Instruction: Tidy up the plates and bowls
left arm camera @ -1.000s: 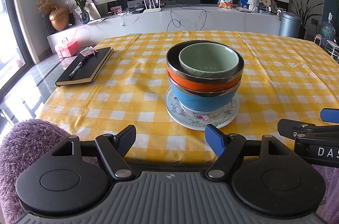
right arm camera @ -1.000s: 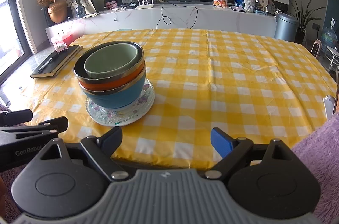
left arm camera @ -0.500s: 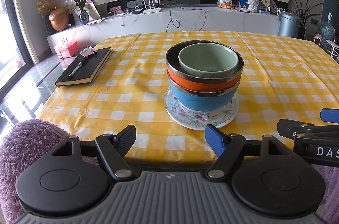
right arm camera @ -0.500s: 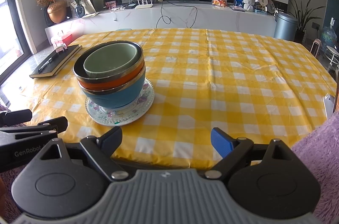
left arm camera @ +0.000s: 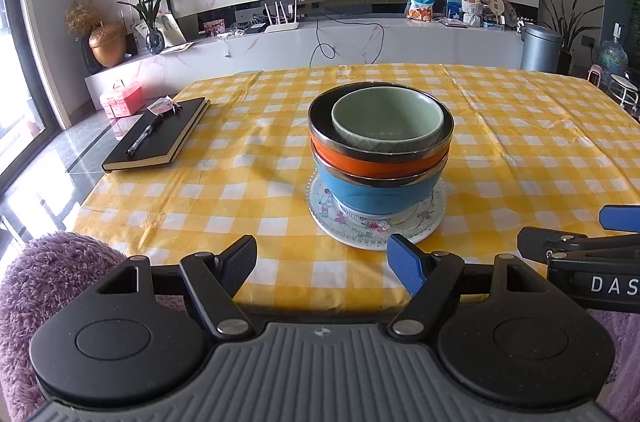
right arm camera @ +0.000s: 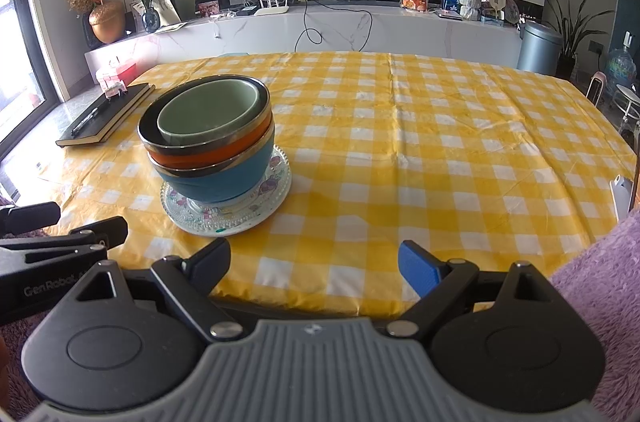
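Table with yellow-and-white checked cloth (left arm camera: 248,158) filled both views; all places below are given relative to the bowl stack.

Bowl stack stood toward the near edge of the table, on a floral plate (left arm camera: 352,230) that lay flat on the cloth. Order, bottom to top: blue bowl (left arm camera: 372,192) seated on the plate, orange bowl (left arm camera: 360,164) nested in it, a dark metal-rimmed bowl (left arm camera: 320,114) nested in that, and a small pale green bowl (left arm camera: 386,118) sitting inside the dark one. Stack looked upright and centred on the plate.

Black notebook (left arm camera: 158,132) lay well to the left of the stack, with a pen (left arm camera: 140,140) resting on its cover.

Left gripper (left arm camera: 322,262) hung just in front of the stack, at the near table edge, its fingers spread wide with nothing between them. Right gripper (right arm camera: 314,262) hung in front and to the right of the stack, likewise spread and empty. Neither touched the crockery.

Judgement: plates and bowls appeared already gathered into one nested pile; either the sorting was complete or unstacking had not begun. Any next move would call for reaching forward to the rim of the green bowl, or gripping the plate edge from both sides so that the stack did not tip.
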`<state>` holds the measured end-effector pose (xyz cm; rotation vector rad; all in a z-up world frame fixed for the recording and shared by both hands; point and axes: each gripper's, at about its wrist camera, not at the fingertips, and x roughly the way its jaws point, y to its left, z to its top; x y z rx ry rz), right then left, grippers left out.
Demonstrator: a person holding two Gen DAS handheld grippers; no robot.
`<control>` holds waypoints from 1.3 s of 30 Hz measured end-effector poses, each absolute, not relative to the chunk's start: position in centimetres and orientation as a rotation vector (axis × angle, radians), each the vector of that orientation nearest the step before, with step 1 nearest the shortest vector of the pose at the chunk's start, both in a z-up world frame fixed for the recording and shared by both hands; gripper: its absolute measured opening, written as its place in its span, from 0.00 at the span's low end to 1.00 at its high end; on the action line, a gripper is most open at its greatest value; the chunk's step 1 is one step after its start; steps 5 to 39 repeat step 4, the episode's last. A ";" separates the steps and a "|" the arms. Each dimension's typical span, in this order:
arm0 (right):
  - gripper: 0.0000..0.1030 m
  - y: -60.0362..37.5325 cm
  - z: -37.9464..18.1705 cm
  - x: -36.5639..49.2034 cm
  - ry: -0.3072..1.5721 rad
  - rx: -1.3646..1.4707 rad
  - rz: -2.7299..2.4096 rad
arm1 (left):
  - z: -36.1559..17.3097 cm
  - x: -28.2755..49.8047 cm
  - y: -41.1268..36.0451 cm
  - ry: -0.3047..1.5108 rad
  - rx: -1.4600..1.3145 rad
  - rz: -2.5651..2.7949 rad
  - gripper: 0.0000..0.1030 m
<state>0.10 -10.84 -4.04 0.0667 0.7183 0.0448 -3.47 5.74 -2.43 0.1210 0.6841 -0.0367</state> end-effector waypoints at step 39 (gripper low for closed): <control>0.87 -10.9 -4.4 0.0 0.721 0.069 0.043 | -2.3 -3.5 5.9 0.673 0.120 -0.028 0.85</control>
